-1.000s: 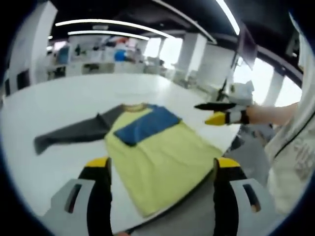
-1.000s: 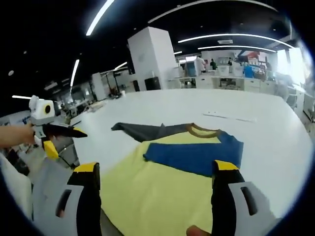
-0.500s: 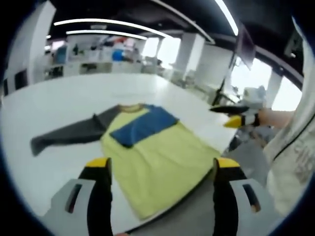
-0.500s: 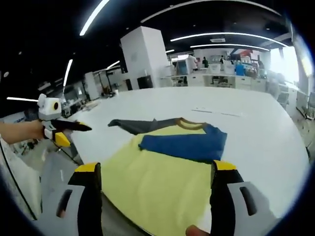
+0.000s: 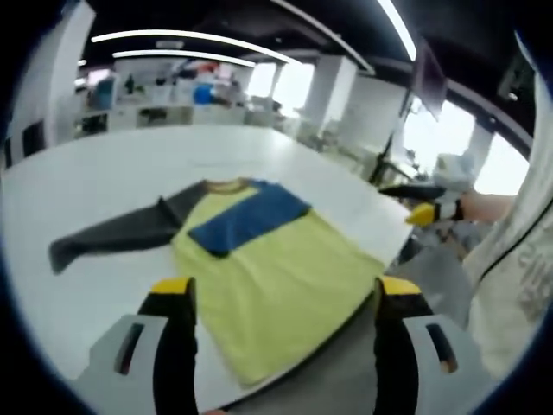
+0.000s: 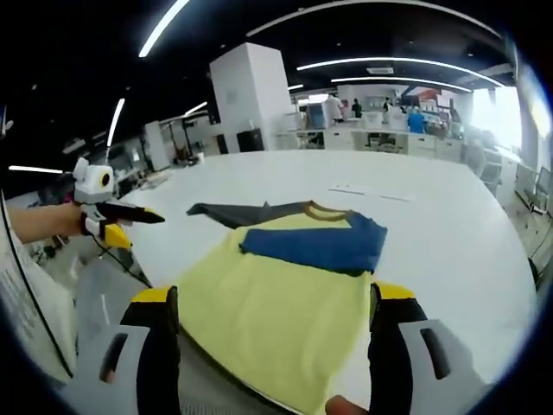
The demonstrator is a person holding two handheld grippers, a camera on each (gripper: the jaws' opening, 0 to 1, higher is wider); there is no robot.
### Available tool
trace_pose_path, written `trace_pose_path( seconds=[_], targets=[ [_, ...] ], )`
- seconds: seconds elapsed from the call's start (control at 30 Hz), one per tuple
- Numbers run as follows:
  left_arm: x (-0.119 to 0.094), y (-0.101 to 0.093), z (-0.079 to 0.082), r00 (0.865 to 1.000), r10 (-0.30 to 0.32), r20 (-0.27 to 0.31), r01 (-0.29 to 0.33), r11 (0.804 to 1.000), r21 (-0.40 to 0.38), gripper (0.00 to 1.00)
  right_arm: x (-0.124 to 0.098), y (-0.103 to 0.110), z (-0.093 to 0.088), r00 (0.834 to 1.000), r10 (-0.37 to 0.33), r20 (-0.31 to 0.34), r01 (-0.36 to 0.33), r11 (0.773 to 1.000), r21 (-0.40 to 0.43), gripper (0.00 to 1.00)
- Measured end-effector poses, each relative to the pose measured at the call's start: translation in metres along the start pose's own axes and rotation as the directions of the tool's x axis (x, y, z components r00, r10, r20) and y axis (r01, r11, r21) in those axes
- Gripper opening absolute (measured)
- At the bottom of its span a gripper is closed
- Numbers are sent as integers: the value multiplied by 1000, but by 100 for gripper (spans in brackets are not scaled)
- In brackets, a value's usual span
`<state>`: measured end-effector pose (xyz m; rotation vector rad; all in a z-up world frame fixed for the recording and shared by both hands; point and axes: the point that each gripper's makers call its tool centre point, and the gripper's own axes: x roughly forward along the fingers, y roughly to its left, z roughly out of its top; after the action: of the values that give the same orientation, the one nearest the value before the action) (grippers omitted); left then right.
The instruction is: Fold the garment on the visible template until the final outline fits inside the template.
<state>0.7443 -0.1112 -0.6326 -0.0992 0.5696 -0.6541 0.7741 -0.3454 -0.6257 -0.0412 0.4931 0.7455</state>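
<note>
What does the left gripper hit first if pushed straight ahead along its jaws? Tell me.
Most likely the yellow body of the shirt: it lies on the white table directly between and beyond the open jaws of the left gripper. Depth is unclear, but nothing appears to stand in between.

Grey gripper bodies, black fingers (image 5: 175,346) with yellow tips, white sleeve (image 5: 518,268)

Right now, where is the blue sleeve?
The blue sleeve lies folded across the upper chest of the yellow shirt on the white table, just below the collar, opposite the outstretched grey sleeve.
</note>
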Motion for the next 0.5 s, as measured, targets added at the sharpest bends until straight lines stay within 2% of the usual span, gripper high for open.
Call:
trace_pose_path(
  seconds=[0.1, 0.17, 0.23, 0.27, 0.37, 0.5],
  targets=[
    [1, 1, -1, 1000, -3, 0, 3, 1000, -7, 80, -1, -1, 0, 1000, -5, 2, 5, 1000, -4, 89],
    [2, 3, -2, 1000, -4, 14, 5, 999, -45, 80, -2, -2, 0, 1000, -8, 3, 8, 1000, -1, 89],
    [2, 6, 2, 999, -3, 55, 9, 995, -104, 79, -3, -3, 0, 1000, -14, 7, 14, 1000, 7, 89],
    [2, 9, 4, 998, 7, 67, 2, 991, -134, 79, -3, -4, 0, 1000, -17, 11, 17, 1000, 13, 88],
    [2, 18, 4, 997, 20, 68, -11, 991, -134, 78, -6, -4, -2, 1000, -22, 11, 22, 999, 31, 87],
    [2, 39, 7, 994, 52, 92, -32, 978, -205, 78, -8, -3, -6, 1000, -23, 2, 23, 999, 37, 87]
  ],
)
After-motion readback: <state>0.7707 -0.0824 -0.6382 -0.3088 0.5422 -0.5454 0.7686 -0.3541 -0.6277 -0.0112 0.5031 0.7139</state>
